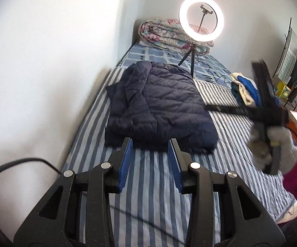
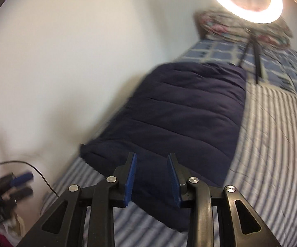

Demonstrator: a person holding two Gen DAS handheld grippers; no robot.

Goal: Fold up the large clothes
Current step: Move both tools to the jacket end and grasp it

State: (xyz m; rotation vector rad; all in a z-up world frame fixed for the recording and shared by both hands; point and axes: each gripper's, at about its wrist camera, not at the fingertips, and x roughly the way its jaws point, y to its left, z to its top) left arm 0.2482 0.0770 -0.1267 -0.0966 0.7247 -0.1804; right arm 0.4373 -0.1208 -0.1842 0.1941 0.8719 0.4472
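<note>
- A bed (image 1: 91,135) in blue-and-white striped sheeting is running along a plain white wall (image 1: 45,51).
- A lit ring light (image 1: 201,18) is standing on its tripod near a rolled floral quilt (image 1: 165,34).
- Clothes are hanging on a rack (image 1: 292,61) at the right.

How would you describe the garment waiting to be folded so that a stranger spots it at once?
Start at the blue-and-white striped bed along the white wall. Before the glowing ring light on its tripod lies a dark navy quilted puffer jacket, the only plain, puffy item there.
</note>
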